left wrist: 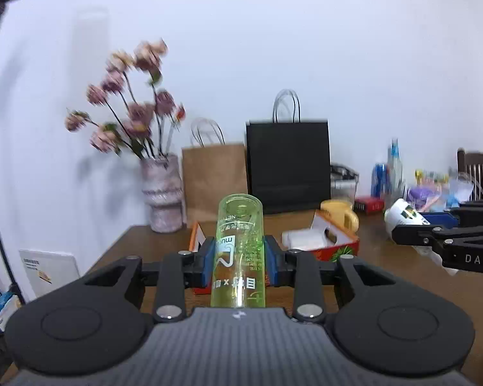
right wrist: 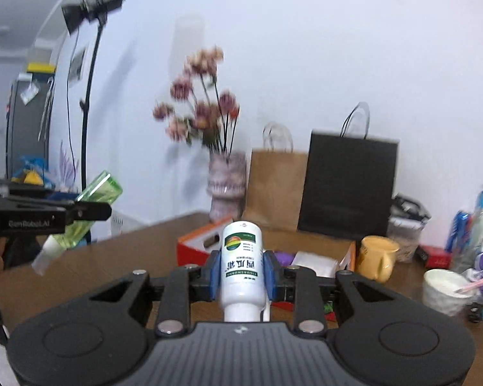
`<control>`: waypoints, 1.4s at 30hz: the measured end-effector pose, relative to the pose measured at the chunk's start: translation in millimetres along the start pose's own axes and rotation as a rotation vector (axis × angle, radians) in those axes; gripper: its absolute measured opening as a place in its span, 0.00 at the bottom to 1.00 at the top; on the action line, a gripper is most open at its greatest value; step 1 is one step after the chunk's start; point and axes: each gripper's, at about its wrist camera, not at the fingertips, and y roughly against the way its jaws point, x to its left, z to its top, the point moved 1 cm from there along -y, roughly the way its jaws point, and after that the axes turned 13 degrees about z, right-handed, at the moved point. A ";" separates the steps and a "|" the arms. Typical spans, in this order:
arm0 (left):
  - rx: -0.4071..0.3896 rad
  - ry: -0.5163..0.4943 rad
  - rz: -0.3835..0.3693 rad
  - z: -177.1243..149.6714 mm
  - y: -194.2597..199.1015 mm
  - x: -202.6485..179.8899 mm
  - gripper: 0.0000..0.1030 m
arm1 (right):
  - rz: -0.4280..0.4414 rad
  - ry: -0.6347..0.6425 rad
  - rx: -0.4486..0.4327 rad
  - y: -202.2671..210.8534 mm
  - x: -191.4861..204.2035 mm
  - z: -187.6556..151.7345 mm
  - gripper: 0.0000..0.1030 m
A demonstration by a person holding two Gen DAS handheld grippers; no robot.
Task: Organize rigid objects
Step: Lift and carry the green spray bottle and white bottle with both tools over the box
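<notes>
Left wrist view: the left gripper was clamped by its 2 blue pads on a translucent green plastic bottle at lower centre, base pointing away, held clear above the brown wooden table, probably for carrying to the open red-and-orange cardboard box behind it. Its cap end was hidden under the gripper body. At right edge, the right gripper showed only partly.

Right wrist view: the right gripper was closed on a white plastic bottle with a green-and-rainbow label at centre, cap toward the camera. Motion blur smeared the pink flowers in a vase; box contents were unreadable.
</notes>
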 end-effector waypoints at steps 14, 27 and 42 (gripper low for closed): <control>-0.078 0.125 0.047 -26.2 142.9 6.4 0.31 | -0.087 0.006 -0.156 118.6 96.0 -57.9 0.26; -0.063 0.156 0.031 -29.3 140.7 10.2 0.31 | -0.079 -0.028 -0.157 118.3 89.4 -54.3 0.26; -0.096 0.121 -0.037 65.2 -26.7 -10.3 0.31 | 0.056 -0.160 -0.118 -21.4 -46.0 36.2 0.26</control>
